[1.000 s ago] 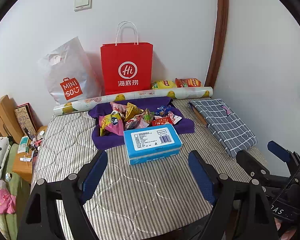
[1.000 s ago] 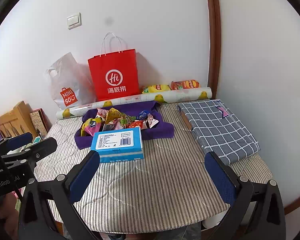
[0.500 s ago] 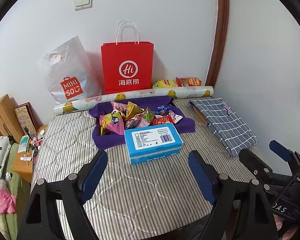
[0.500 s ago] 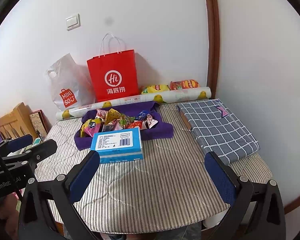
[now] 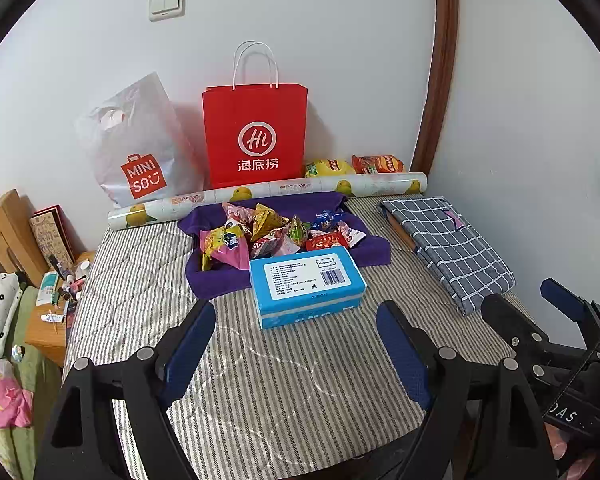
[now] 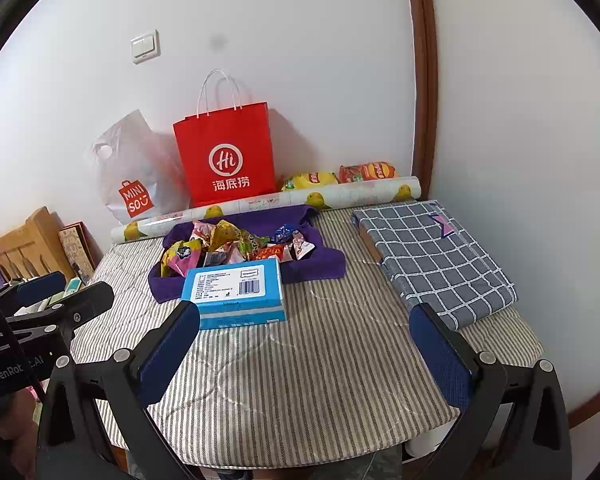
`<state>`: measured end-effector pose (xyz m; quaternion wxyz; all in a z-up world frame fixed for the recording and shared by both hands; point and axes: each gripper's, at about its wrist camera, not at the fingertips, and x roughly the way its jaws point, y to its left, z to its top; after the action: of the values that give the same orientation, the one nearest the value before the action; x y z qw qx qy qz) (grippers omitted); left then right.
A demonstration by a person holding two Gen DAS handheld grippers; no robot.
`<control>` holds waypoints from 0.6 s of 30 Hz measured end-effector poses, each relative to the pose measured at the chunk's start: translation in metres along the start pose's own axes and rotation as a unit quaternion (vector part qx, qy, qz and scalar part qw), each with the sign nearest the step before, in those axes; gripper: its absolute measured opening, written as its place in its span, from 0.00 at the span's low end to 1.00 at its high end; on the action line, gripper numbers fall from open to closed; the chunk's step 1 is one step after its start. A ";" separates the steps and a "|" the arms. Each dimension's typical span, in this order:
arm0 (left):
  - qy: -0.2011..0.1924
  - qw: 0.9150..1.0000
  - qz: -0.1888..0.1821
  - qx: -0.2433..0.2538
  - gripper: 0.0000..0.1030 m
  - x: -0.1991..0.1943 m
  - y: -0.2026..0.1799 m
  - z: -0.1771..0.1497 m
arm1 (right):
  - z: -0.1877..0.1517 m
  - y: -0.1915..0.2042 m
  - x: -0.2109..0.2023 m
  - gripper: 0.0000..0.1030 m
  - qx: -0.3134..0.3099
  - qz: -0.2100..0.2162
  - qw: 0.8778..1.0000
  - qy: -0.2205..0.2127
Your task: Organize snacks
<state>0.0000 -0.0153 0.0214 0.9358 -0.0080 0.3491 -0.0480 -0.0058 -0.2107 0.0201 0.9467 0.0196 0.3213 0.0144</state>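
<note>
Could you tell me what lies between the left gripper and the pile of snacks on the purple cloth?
In the left wrist view, a blue tissue pack sits between the left gripper and the snacks, on the striped cover.

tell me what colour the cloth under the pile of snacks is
Purple cloth; it shows best in the left wrist view.

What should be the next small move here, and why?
Probably bring the left gripper forward toward the snack packets heaped on the purple cloth. Both grippers are open and empty, short of everything, the right gripper too. The blue tissue box lies directly in front of the heap, so the approach should likely pass over or around it.
</note>
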 end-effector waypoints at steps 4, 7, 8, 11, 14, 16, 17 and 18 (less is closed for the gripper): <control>0.000 1.000 0.001 0.000 0.79 -0.001 0.001 0.000 | 0.002 0.000 -0.001 1.00 0.000 0.000 1.000 -0.002; -0.001 1.000 0.001 0.000 0.79 -0.001 0.001 0.000 | 0.002 0.000 -0.001 1.00 0.001 0.000 1.000 -0.002; 0.000 1.000 0.000 0.000 0.79 -0.001 0.001 0.000 | 0.001 0.000 -0.002 1.00 0.001 0.000 1.000 -0.002; -0.001 1.000 0.001 0.000 0.79 -0.001 0.001 0.000 | 0.002 0.000 -0.002 1.00 0.001 0.000 1.000 -0.002; -0.001 1.000 0.001 -0.001 0.79 -0.001 0.001 0.000 | 0.002 0.000 -0.001 1.00 0.001 0.000 1.000 -0.002; -0.001 1.000 0.001 -0.001 0.79 -0.001 0.001 0.001 | 0.002 -0.001 -0.002 1.00 0.001 0.000 1.000 -0.002; -0.001 1.000 0.001 -0.001 0.79 -0.001 0.001 0.001 | 0.002 -0.001 -0.002 1.00 0.001 0.000 1.000 -0.002; 0.000 1.000 0.000 -0.001 0.79 -0.001 0.001 0.001 | 0.002 -0.001 -0.002 1.00 0.001 0.000 1.000 -0.003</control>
<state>0.0000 -0.0142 0.0221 0.9360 -0.0086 0.3488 -0.0473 -0.0060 -0.2115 0.0229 0.9475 0.0204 0.3188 0.0143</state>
